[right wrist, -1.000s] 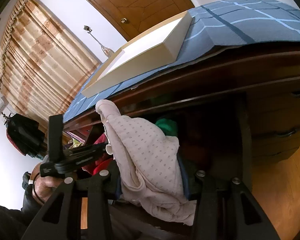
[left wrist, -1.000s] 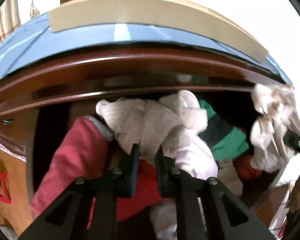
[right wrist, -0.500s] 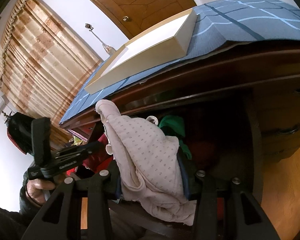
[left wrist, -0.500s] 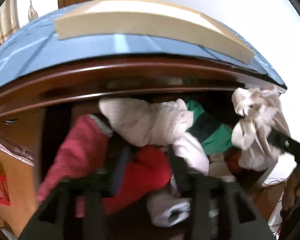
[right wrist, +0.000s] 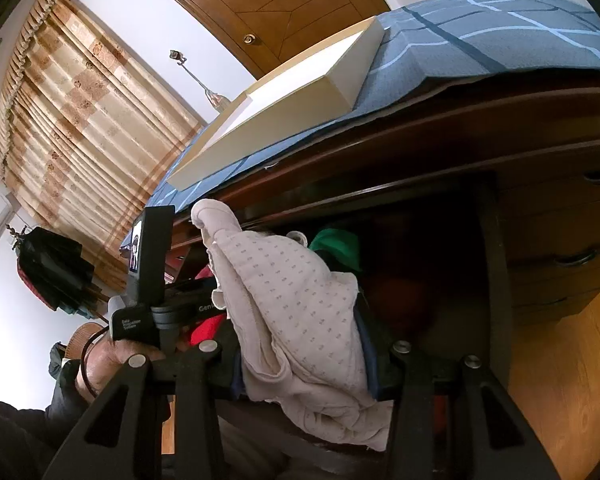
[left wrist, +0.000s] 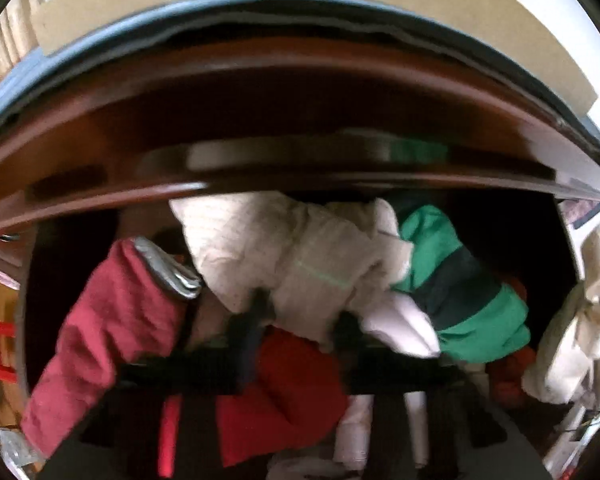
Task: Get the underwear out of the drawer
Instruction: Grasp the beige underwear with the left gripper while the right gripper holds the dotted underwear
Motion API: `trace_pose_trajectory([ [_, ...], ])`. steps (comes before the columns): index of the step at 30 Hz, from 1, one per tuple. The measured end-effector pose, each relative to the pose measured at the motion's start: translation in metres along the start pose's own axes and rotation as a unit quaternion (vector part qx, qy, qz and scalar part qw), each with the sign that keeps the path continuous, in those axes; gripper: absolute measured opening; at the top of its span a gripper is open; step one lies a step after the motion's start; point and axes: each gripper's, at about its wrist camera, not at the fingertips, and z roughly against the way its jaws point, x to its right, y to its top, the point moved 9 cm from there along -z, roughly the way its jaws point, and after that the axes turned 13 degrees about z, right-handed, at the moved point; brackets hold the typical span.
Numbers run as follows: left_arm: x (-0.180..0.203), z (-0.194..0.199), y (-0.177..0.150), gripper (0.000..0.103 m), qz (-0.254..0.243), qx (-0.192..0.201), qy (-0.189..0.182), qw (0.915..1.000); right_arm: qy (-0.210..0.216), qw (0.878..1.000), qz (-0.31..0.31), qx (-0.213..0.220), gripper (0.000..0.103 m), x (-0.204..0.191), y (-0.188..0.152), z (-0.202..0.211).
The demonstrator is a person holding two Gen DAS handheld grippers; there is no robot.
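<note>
The open dark wood drawer (left wrist: 260,184) is stuffed with clothes. In the left wrist view my left gripper (left wrist: 296,320) is open, its blurred fingers spread around the lower edge of a cream dotted underwear (left wrist: 284,256) on top of the pile. In the right wrist view my right gripper (right wrist: 300,344) is shut on another cream dotted underwear (right wrist: 296,312), held up in front of the drawer. That garment also hangs at the right edge of the left wrist view (left wrist: 576,320).
A maroon garment (left wrist: 112,328), a red one (left wrist: 296,384) and a green and navy striped one (left wrist: 460,292) fill the drawer. A cream tray (right wrist: 284,100) lies on the blue checked cloth (right wrist: 480,36) on top. Shut drawers (right wrist: 572,256) stand to the right.
My left gripper has opened from nearly shut and pushed forward into the pile, its fingers now around the cream underwear. My right gripper keeps its garment and has hardly moved.
</note>
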Motion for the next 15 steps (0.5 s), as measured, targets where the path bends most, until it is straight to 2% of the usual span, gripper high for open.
trace_pose_trajectory([
  [4, -0.006, 0.016, 0.002, 0.011, 0.008, 0.026, -0.038, 0.9989, -0.001, 1.000, -0.006, 0.006, 0.047, 0.003, -0.001, 0.001],
  [8, -0.010, 0.034, 0.004, 0.008, 0.005, 0.049, -0.053, 0.9974, 0.006, 1.000, -0.020, 0.009, 0.047, 0.003, -0.002, 0.003],
  [12, -0.008, 0.067, -0.001, 0.008, -0.036, 0.087, -0.056, 0.9940, 0.010, 0.999, -0.029, 0.013, 0.047, -0.001, -0.002, 0.004],
  [15, -0.006, 0.085, -0.004, 0.008, -0.048, 0.097, -0.068, 0.9918, 0.017, 0.999, -0.033, 0.018, 0.047, -0.008, 0.000, 0.005],
])
